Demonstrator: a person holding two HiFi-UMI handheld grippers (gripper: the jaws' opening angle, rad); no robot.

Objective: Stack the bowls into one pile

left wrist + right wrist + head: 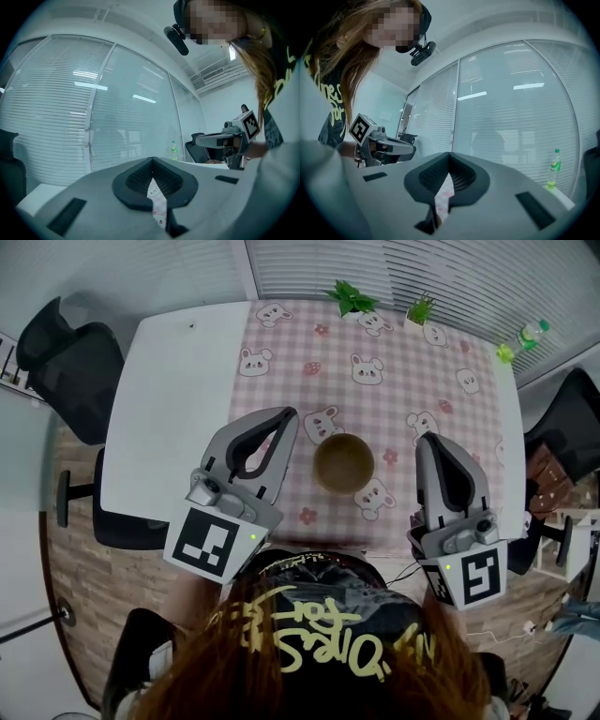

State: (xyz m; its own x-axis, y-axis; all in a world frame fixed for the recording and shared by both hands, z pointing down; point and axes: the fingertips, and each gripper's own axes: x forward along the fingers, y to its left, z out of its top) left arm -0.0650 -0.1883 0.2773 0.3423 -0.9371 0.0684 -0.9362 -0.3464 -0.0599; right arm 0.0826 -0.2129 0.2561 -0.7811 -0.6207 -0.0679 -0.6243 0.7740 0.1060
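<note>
A brown bowl [344, 463] stands on the pink bunny-print cloth [375, 362], near the table's front edge; whether it is one bowl or several nested I cannot tell. My left gripper [288, 412] hovers just left of the bowl, its jaws shut with nothing in them. My right gripper [425, 439] is to the right of the bowl, also shut and empty. Both point level towards the window. In the left gripper view the shut jaws [151, 160] hide the bowl, and the right gripper [229, 138] shows at the right. The right gripper view shows its shut jaws [449, 154] and the left gripper [384, 145].
Two small potted plants [352, 298] [419, 310] and a green bottle [530, 334] stand at the table's far edge by the blinds. The bare white tabletop [173, 399] lies left of the cloth. Black chairs [70, 352] [572, 427] flank the table.
</note>
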